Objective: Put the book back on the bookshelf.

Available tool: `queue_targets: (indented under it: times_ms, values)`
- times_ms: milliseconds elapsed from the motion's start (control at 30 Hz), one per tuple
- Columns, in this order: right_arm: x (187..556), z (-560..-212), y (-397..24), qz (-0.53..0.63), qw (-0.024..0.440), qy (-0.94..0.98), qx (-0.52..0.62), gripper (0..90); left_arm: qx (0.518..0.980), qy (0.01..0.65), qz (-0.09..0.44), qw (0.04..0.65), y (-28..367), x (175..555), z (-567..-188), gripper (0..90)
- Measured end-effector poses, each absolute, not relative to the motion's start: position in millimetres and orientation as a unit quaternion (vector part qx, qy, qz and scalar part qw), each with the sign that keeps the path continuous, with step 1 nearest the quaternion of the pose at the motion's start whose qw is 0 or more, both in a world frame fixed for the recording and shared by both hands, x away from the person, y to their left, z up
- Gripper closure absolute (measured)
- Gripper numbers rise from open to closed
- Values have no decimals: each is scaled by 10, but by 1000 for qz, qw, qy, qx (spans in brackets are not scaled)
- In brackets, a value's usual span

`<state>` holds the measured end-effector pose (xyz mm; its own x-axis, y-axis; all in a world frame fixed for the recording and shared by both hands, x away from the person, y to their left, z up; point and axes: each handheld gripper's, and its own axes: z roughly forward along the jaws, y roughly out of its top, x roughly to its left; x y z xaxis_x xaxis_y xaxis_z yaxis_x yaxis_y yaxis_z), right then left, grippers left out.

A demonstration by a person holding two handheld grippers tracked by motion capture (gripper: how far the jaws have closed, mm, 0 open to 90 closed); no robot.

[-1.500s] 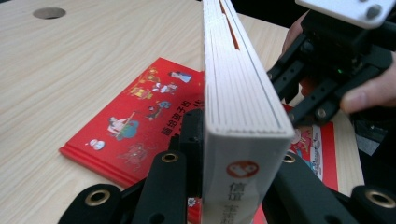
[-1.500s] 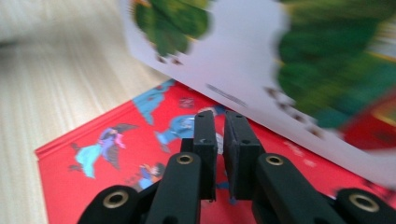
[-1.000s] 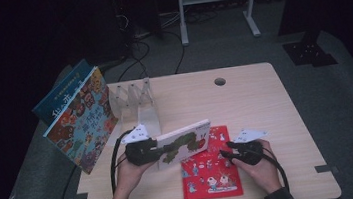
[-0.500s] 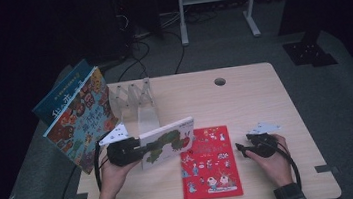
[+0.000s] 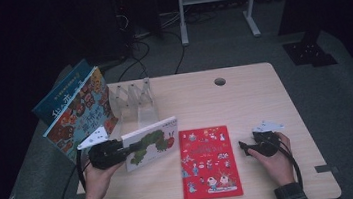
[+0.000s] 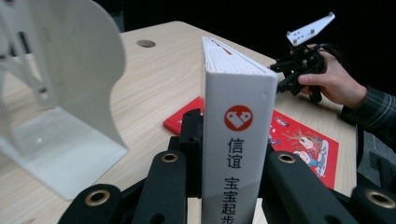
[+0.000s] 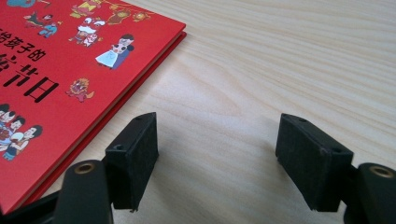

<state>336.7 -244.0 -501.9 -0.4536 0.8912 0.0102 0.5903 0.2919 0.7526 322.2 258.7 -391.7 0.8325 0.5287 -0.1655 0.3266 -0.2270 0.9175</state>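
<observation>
White caterpillar book [image 5: 151, 142] is clamped in the left gripper [image 5: 120, 150] by its spine end, held off the table [image 5: 254, 95] and tilted, cover facing up toward the camera in the high view. In the left gripper view the white spine [image 6: 238, 140] is seen upright and pinched between the two black jaws. The white slotted book rack [image 5: 135, 104] is located just beyond and to the left of the held book; two picture books [image 5: 83, 112] are leaned at the rack's left end.

Red book [image 5: 208, 162] is laid flat on the table, between the two hands, apart from the held book.

Right gripper [image 5: 246, 148] is released: jaws have just been opening, nothing is held between them. It is set low over bare table just to the right of the red book; in the right gripper view the red cover [image 7: 70, 60] is seen just left of the left jaw, not touched
</observation>
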Motion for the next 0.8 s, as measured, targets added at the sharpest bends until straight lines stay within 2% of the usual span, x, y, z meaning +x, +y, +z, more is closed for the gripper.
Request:
queue_targets:
  times_ms: [467, 800]
  values:
    - [3371, -5020, -2444, 354, 214, 771, 484, 286, 751, 312, 127, 568, 3021, 3154, -3858, 752]
    - [3371, -5020, -2445, 353, 215, 771, 485, 286, 743, 342, 161, 553, 3052, 3276, -3922, 752]
